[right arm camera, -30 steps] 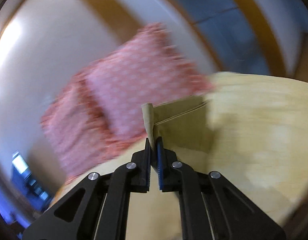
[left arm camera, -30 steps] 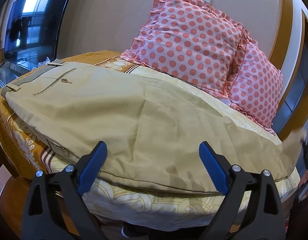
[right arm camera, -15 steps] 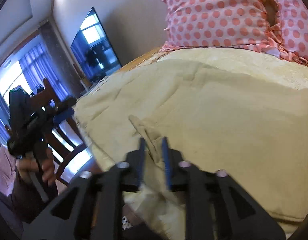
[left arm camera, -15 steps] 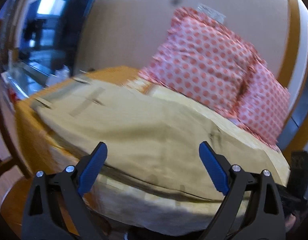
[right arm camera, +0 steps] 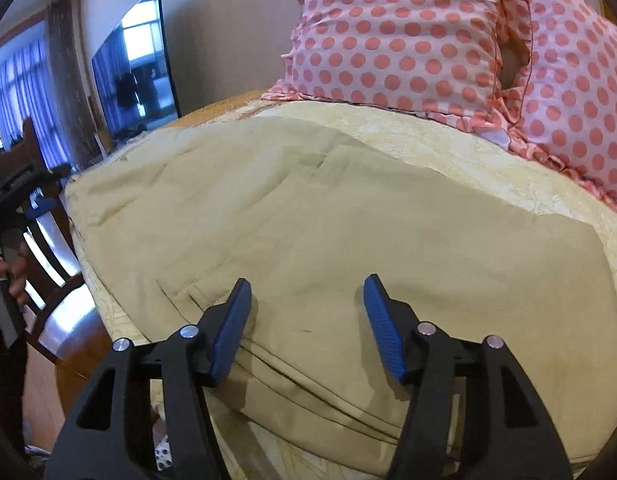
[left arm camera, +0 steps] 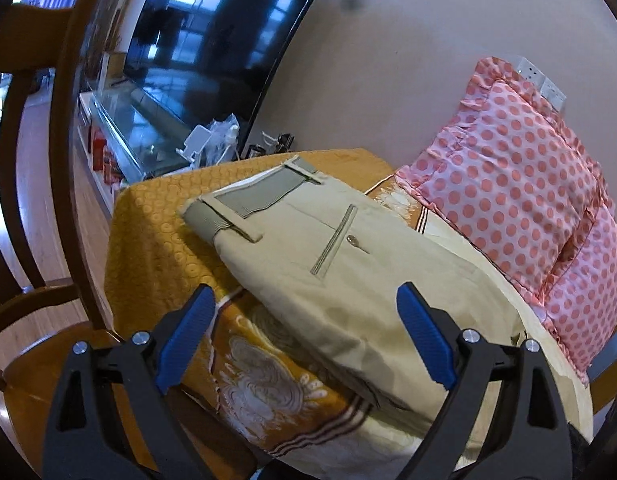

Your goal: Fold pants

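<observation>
Currently both the left gripper (left arm camera: pixel 304 338) and right gripper (right arm camera: pixel 306 322) hover wide open and empty over khaki pants (left arm camera: pixel 348 276) lying flat on the bed, waistband (left arm camera: pixel 252 200) at ten o'clock; likely next, regrasping an edge for another fold.

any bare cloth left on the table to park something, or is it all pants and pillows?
Free: the orange tablecloth corner left of the waistband, between the pants and the table edge. A narrow cream strip also runs between pants and polka-dot pillows. The middle is covered by pants, the back by pillows. Both the left gripper and right gripper are open.
</observation>
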Demonstrator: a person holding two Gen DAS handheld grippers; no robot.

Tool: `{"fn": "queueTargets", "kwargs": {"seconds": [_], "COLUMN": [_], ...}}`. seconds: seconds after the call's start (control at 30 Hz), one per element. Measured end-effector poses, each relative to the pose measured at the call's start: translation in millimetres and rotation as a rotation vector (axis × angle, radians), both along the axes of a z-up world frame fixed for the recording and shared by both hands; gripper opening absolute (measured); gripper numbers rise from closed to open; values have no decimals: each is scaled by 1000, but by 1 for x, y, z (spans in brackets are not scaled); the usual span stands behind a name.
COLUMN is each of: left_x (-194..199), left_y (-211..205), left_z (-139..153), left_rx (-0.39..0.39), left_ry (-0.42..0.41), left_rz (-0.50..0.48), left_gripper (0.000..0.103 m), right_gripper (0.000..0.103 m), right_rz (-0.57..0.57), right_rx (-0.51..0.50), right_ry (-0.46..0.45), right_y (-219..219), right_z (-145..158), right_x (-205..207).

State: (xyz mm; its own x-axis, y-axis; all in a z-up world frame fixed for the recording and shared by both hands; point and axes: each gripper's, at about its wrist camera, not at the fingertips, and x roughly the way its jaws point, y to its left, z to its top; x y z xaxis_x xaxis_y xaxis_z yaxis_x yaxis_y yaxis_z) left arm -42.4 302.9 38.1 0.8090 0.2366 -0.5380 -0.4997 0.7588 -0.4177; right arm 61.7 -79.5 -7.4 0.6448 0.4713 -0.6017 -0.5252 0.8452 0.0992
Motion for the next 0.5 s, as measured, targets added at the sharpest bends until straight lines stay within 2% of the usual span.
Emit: {"fn": "queueTargets", "kwargs": {"seconds": [0.1,0.17,0.3,0.4,0.43,0.5], "left_x": [13,22,29,29,33,36], "left_y": [1,3,-9,-19,-20,-12], "left_z": [-2,-8,-9,-10,-10,-8], "left_rx": [8,-13,20,-95,-117,-120], "left_ry": [21,36,41,-48,-52,-58], "left_rz": [-11,-38,-38,-144,-162,-137], "left_gripper": [91,91,94,90,90,89], "right_gripper": [66,67,69,70,70,71], "right_rz": [5,9,8,10,11,10], "right_rx": [9,7,22,32,33,33], "right_ry": [-1,-5,-11,-18,-20,-22], "right_y": [2,3,2,2,2,3], "right_z": [-1,-4,-4,-4,-4,-5], "right_x": [-1,1,1,4,3,3]}}
